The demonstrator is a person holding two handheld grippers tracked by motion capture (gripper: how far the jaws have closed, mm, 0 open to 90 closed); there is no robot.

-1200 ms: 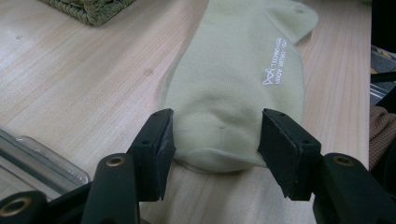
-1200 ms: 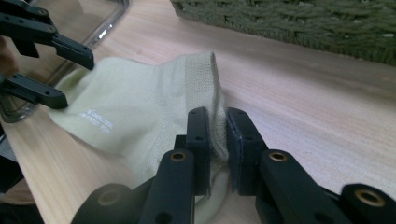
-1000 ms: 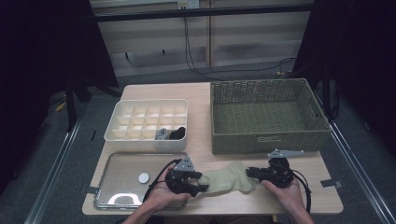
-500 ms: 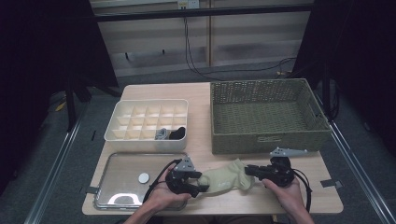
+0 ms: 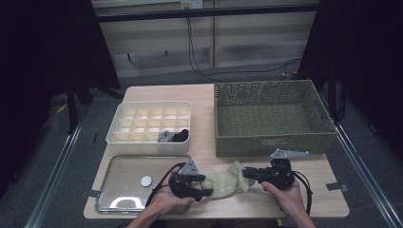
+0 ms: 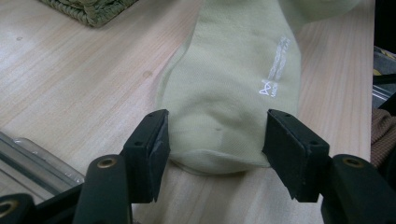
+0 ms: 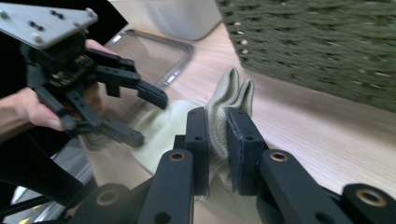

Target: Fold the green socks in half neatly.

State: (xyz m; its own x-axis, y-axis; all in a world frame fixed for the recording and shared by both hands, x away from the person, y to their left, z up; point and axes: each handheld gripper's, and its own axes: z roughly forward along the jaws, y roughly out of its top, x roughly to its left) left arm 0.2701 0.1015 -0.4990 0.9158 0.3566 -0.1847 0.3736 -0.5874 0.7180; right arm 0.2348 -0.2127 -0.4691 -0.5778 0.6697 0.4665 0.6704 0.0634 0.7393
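Note:
A pale green sock [image 5: 222,184] lies flat on the wooden table between my two grippers. My left gripper [image 5: 207,190] rests low at the sock's toe. In the left gripper view its jaws [image 6: 217,135] stand open either side of the toe, with the sock [image 6: 233,79] between them and the pads at its edges. My right gripper [image 5: 247,172] comes from the right and is shut on the sock's cuff end. In the right gripper view the pads [image 7: 217,119] pinch the folded cuff [image 7: 236,93], lifted a little off the table. The left gripper [image 7: 148,119] shows beyond it.
A woven basket [image 5: 275,140] stands at the back right, close behind the right gripper. A white divided box [image 5: 147,138] at the back left holds small dark and grey items. A metal tray [image 5: 119,192] with a small white disc [image 5: 146,180] lies left of the left gripper.
The sock's cuff end has risen and bunched slightly toward the left in the right gripper. The left gripper has stayed put at the toe.

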